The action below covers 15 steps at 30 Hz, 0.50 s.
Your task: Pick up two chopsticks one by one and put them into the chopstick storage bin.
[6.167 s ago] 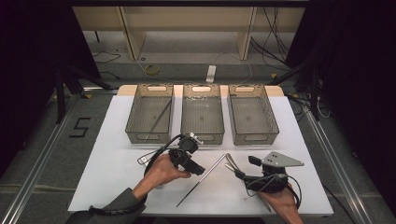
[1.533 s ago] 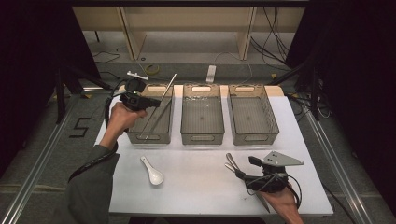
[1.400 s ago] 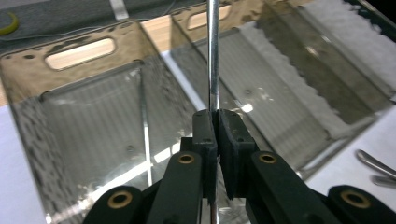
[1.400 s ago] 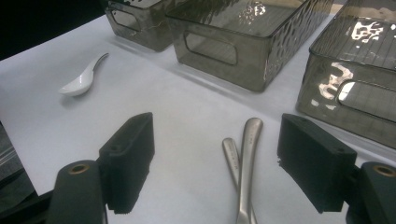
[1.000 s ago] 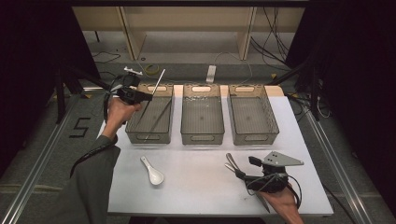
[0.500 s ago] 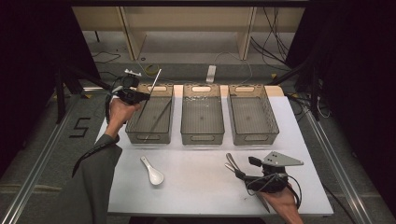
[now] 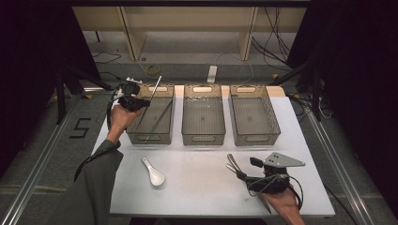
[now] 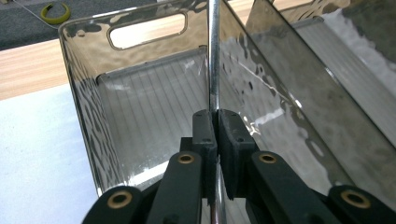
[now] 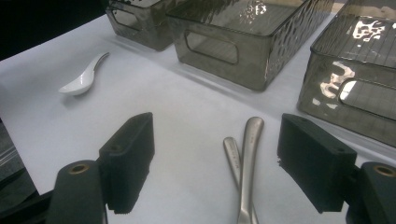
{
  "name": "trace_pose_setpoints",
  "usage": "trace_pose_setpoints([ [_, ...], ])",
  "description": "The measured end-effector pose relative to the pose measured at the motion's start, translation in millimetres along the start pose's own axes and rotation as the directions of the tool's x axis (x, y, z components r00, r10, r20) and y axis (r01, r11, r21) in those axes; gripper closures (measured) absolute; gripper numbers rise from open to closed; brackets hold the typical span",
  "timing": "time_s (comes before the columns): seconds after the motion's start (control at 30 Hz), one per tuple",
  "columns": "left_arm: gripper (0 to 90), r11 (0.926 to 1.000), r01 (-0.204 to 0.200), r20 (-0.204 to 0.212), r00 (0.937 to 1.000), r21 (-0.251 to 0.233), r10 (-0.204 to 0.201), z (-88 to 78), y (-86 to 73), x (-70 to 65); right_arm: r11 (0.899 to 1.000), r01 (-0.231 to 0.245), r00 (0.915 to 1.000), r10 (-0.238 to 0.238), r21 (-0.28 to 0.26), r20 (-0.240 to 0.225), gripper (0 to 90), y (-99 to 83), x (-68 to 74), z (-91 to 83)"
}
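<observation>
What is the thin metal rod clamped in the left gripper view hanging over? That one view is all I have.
Observer: In the high view the left gripper holds the rod tilted over the leftmost bin of three in a row.
Operator: Is anything inside that bin?
Observer: Yes, a second rod lies slanted along its floor.
Operator: And the other hand?
Observer: The right gripper sits open near the table's front edge, with two metal utensil handles lying on the table between its jaws, touched by neither pad.
</observation>
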State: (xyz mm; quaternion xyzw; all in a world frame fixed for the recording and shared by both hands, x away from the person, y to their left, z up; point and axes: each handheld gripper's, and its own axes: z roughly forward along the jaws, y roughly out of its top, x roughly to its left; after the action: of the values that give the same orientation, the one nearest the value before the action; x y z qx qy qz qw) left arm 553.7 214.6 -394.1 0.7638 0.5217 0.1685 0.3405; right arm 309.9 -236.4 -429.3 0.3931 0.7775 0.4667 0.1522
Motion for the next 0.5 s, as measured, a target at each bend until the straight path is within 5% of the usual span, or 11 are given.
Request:
trace_pose_setpoints([
  [0.5, 85.0, 0.9989, -0.002, -0.006, 1.0000, 0.047, 0.003, 14.7, -10.4, -3.2, 1.000, -0.001, 1.0000, 0.001, -0.002, -0.002, 28.3, -0.1, -0.2, 0.0],
])
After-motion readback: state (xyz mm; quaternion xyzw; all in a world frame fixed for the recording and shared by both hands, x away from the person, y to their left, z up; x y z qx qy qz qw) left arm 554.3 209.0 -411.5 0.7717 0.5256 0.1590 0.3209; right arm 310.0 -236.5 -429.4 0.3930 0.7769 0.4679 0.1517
